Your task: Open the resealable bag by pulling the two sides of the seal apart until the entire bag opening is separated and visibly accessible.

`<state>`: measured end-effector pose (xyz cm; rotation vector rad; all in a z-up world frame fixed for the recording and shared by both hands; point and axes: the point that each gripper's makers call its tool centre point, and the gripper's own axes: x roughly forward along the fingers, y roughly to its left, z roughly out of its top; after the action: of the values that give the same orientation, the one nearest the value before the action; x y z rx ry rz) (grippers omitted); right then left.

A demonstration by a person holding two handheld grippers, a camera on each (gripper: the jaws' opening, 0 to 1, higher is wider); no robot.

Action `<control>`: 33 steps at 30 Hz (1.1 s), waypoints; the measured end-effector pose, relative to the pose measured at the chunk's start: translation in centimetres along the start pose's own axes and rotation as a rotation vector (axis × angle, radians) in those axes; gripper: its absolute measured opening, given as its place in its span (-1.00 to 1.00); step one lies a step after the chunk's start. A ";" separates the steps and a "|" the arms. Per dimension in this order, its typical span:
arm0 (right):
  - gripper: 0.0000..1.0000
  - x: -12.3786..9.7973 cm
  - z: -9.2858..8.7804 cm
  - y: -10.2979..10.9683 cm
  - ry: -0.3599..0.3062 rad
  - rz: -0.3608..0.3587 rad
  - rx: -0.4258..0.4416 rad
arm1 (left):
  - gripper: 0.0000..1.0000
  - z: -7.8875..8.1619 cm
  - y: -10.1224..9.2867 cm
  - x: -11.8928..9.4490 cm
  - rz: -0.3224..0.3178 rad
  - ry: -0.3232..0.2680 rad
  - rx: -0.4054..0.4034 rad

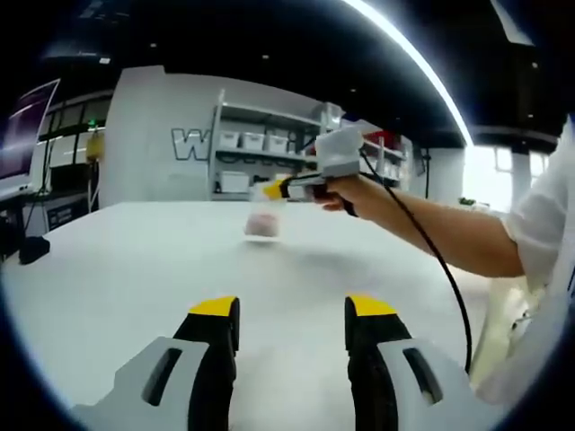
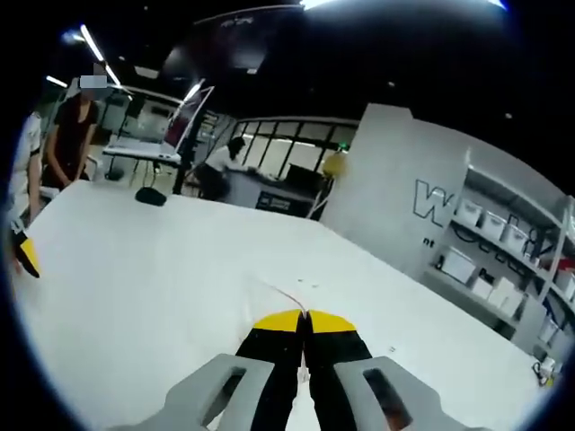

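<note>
bag (image 1: 262,223) hangs above the counter (image 1: 126,278), top edge pinched in right gripper (image 1: 272,190) fingers (image 2: 331,321) | left gripper (image 1: 292,310) fingers spread, well short of bag

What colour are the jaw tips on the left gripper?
Yellow tips on black jaws of the left gripper; clearest in the left gripper view.

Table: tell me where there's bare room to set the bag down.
Most of the white table is bare. One free patch lies between the open left tongs and the hanging bag. Another stretches from the right tongs, shut on the bag's edge, to the dark object near the far edge. It's busiest around the bag and the person's arm.
</note>
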<state>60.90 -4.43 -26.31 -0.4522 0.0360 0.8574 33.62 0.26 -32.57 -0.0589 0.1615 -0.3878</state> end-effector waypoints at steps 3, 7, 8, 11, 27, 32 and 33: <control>-1.00 0.8 0.0 -0.3 0.000 -0.001 0.002 | -0.05 0.0 0.0 0.0 -0.001 0.001 -0.001; -1.00 1.7 -0.1 -0.2 0.003 0.003 0.001 | -0.05 0.0 0.0 -0.1 -0.002 0.003 -0.003; -1.00 1.7 -0.2 0.0 0.005 0.005 -0.004 | -0.05 0.0 0.0 -0.1 -0.002 0.003 -0.004; -1.00 2.2 -0.4 -0.2 0.007 0.006 -0.003 | -0.05 -0.1 0.0 -0.1 -0.004 0.004 -0.003; -1.00 1.4 -2.4 2.4 0.021 0.029 0.051 | -0.05 0.1 -0.2 0.0 -0.011 0.000 -0.006; -1.00 0.4 -3.2 4.0 0.029 0.043 0.082 | -0.05 0.1 -0.2 0.1 -0.011 0.002 -0.004; -1.00 0.1 -3.3 4.5 0.034 0.049 0.084 | -0.05 0.1 -0.2 0.1 -0.011 0.003 -0.001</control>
<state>58.18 -3.13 -31.01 -0.3883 0.1145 0.8926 33.67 0.04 -32.50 -0.0605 0.1647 -0.3991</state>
